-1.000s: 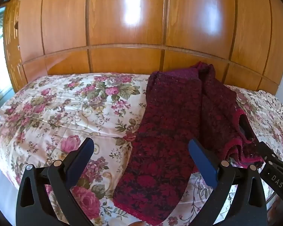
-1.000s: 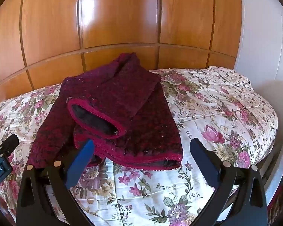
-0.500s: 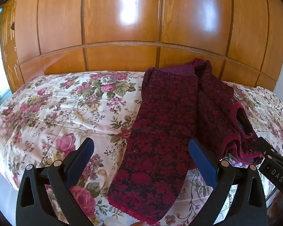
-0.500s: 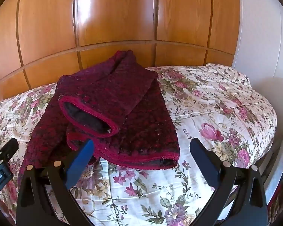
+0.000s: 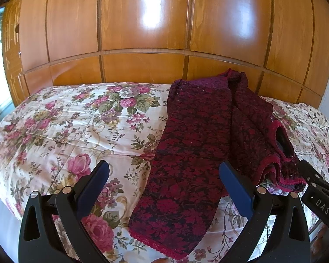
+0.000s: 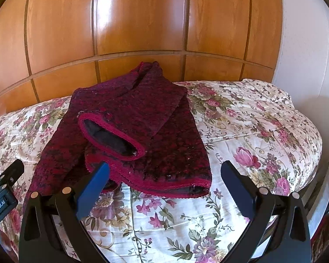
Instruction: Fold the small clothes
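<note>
One dark red and black floral-patterned knitted garment (image 5: 197, 153) lies on the bed, partly folded: a long panel runs from the headboard end toward the near edge, and a second layer with a crimson-trimmed opening (image 6: 111, 137) is doubled over on top of it. In the left wrist view the long panel reaches almost to the bed's near edge, its hem lying between the two fingers and low in the frame. In the right wrist view the doubled part ends in a thick crimson-edged hem (image 6: 171, 185) just ahead of the jaws.

The garment's long axis runs away from both grippers, toward the headboard. The left gripper (image 5: 164, 188) faces the long single panel, and the right gripper (image 6: 164, 188) faces the bunched, doubled side. Both stand with jaws wide apart and nothing between them, clear of the cloth. Each gripper's body shows at the edge of the other's view, so the two are close side by side.

My judgement is that the left is better placed for the near hem of the long panel, while the right is nearer the thick folded edge.

Under the garment is a cream quilted bedspread with pink roses and green leaves (image 5: 76, 120). Behind it stands a glossy orange-brown wooden panelled headboard (image 6: 142, 22).
</note>
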A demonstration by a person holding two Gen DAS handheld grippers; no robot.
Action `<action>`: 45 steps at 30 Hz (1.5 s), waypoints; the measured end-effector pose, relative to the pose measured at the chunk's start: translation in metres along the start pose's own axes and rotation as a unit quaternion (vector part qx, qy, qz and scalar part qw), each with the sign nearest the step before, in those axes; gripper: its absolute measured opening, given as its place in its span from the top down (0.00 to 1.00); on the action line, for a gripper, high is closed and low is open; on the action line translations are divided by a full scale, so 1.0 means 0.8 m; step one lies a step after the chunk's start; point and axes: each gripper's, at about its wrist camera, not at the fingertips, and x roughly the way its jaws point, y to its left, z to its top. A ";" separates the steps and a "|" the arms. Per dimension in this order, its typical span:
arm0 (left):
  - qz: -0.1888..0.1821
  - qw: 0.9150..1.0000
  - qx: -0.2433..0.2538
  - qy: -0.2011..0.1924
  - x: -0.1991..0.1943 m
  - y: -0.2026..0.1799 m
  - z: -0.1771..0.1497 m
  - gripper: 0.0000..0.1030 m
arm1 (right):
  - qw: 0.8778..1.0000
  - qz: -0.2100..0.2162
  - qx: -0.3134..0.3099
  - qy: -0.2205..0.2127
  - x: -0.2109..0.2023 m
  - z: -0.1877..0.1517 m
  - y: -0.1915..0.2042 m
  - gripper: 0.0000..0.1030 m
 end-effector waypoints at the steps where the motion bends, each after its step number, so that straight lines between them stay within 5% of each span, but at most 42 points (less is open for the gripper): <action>1: 0.000 1.000 0.000 0.000 0.000 0.000 0.000 0.03 | 1.000 0.000 0.000 0.000 0.000 0.000 0.001 0.02; 45: 0.002 0.999 0.031 0.019 0.016 -0.011 -0.001 0.03 | 1.000 0.026 -0.007 0.009 0.007 0.001 -0.002 0.02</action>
